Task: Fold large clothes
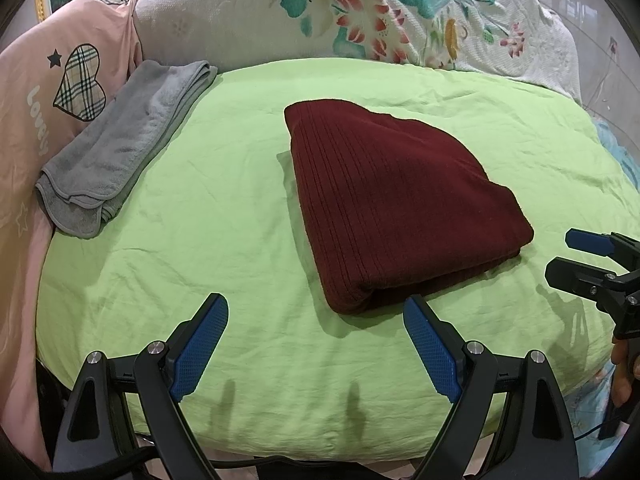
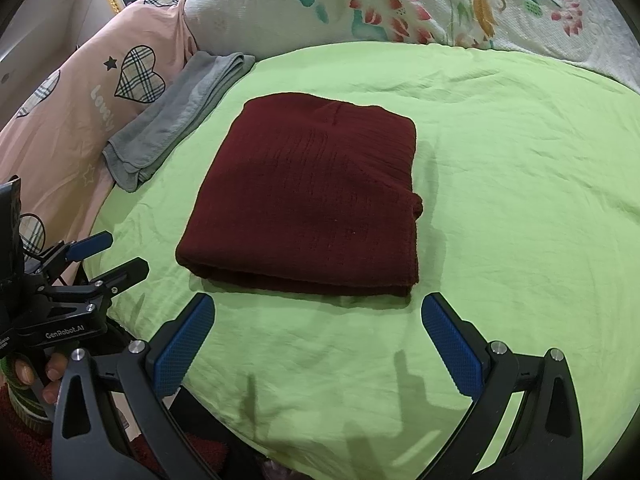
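A folded garment (image 2: 308, 196) lies mid-sheet (image 2: 500, 200), a towel (image 2: 180, 116) to its left (pillows (image 2: 360, 4) behind).

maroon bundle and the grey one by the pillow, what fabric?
Maroon bundle: looks like a ribbed knit, matte; parallel ridges run across it. Grey one: likely terry or microfibre towelling; fuzzy nap, stitched binding at the edge. Fibre content cannot be told.

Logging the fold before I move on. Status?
Left gripper open, empty. Right gripper open, empty. Maroon garment folded flat on green sheet, untouched. Grey towel off to the side; nothing in the way.
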`<control>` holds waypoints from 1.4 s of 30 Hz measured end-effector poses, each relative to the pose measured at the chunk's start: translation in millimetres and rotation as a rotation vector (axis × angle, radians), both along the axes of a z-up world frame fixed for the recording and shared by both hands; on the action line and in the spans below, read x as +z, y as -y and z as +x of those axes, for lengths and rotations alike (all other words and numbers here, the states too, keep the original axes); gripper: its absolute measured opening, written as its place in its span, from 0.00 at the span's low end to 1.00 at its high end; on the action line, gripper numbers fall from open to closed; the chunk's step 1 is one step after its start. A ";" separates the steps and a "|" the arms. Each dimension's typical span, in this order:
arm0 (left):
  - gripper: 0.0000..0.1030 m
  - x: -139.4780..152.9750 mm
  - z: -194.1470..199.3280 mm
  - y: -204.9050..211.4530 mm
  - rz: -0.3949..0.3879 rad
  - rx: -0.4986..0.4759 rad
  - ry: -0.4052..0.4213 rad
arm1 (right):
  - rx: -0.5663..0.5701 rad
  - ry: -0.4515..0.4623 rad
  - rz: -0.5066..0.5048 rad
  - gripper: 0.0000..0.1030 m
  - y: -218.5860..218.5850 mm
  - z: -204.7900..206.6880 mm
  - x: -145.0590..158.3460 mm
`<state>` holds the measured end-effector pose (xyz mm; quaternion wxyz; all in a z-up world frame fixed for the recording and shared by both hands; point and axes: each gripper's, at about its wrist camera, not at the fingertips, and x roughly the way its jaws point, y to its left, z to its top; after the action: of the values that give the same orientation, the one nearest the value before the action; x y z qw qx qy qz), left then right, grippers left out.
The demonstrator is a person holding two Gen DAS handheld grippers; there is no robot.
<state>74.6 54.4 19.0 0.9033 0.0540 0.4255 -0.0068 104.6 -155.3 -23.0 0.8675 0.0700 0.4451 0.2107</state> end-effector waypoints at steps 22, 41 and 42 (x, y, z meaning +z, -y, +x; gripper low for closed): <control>0.87 2.3 -1.2 2.8 0.003 -0.001 0.002 | -0.001 -0.006 0.001 1.00 -2.4 0.0 -0.1; 0.87 -0.7 7.0 3.2 0.040 0.000 0.026 | -0.013 -0.005 0.014 1.00 -0.2 9.8 -1.9; 0.87 -0.9 8.0 2.6 0.039 0.003 0.026 | -0.015 -0.006 0.015 1.00 0.2 11.7 -1.8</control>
<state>82.6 51.8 18.2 0.9076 0.0711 0.4138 0.0035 116.3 -155.4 -24.8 0.8672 0.0804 0.4455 0.2073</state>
